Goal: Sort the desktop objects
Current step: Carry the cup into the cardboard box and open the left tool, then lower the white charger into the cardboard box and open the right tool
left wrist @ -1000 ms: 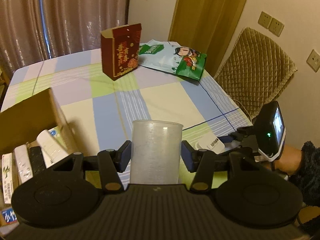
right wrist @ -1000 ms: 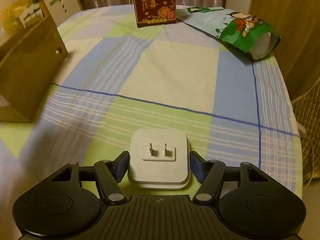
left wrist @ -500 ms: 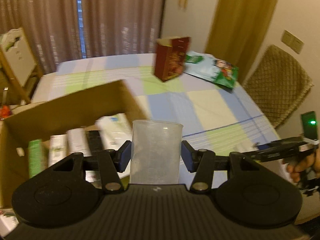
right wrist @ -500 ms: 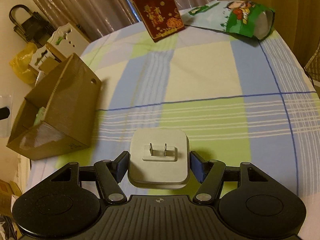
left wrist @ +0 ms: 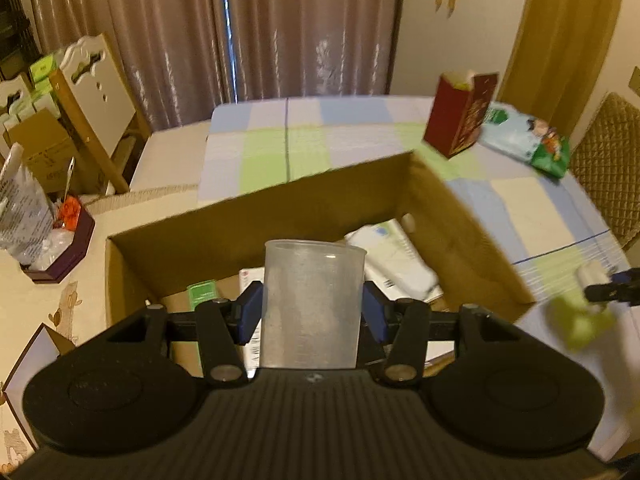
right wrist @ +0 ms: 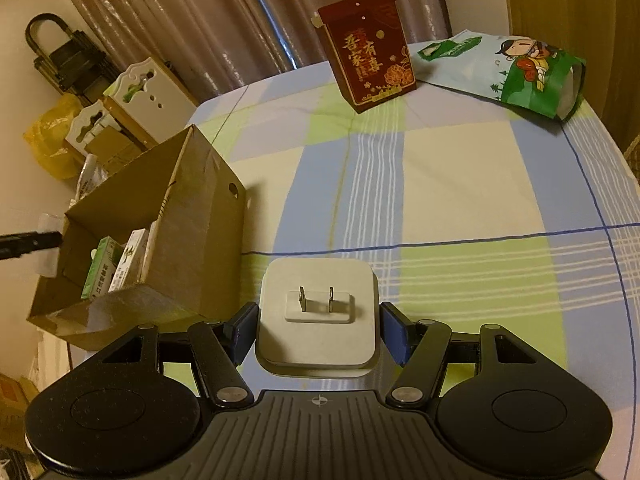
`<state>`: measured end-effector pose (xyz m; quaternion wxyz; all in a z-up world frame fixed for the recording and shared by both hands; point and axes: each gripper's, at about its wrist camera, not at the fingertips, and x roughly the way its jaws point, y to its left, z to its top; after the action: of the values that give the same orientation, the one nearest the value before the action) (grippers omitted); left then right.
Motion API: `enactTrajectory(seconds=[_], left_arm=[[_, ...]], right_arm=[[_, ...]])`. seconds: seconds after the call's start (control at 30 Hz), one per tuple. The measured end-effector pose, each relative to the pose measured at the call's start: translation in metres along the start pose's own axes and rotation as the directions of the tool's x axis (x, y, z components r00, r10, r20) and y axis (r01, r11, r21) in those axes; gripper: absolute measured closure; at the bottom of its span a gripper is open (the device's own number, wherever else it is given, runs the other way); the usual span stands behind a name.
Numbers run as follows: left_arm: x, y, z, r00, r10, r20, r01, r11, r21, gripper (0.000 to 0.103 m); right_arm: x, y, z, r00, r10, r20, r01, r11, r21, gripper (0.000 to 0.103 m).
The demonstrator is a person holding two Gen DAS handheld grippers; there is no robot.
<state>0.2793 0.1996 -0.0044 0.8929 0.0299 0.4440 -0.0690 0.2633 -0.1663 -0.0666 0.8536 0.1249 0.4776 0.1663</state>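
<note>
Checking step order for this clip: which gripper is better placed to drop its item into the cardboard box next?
Probably left. The left gripper holds the plastic cup right over the open cardboard box; the right gripper, holding the white charger, sits beside it.

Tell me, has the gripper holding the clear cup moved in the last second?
Yes. The left gripper carried the cup leftward, from over the tablecloth to above the cardboard box.

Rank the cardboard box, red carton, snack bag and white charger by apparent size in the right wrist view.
1. Cardboard box
2. Snack bag
3. Red carton and white charger: these look about alike, and the charger sits closest to the camera, so their order is unsure.
</note>
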Motion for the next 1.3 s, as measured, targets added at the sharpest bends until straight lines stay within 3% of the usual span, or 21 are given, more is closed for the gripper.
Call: enactTrajectory(seconds=[0.37,0.6,0.7,0.93,1.3], left_arm=[[0.088,0.047,0.008,0.990,-0.051,-0.131,0.037,0.993,-0.109,0.055],[0.115,0.067,-0.001,0.975,0.038,-0.217,-0.063,0.992,-0.108,0.055],[0.120,0.074,-0.006,0.967,0.104,-0.234,-0.125,0.989,-0.076,0.055],[0.112,0.076,-0.006,0.972,0.096,-0.214,-0.119,0.988,-0.098,0.054],[0.088,0.073,0.001,0.981,0.100,-0.164,-0.117,0.988,-0.097,0.044]], right_arm=[[0.010,0.024,0.003,0.999,-0.046,0.002,0.045,0.999,0.022,0.039],[0.014,0.035,0.006,0.998,-0.061,0.006,0.061,0.998,0.020,0.039],[0.016,0.041,0.008,0.998,-0.067,0.008,0.067,0.998,0.019,0.039],[0.017,0.055,0.011,0.998,-0.063,0.013,0.063,0.998,-0.019,0.039],[0.011,0.071,0.013,0.998,-0.052,0.032,0.054,0.997,-0.061,0.039]])
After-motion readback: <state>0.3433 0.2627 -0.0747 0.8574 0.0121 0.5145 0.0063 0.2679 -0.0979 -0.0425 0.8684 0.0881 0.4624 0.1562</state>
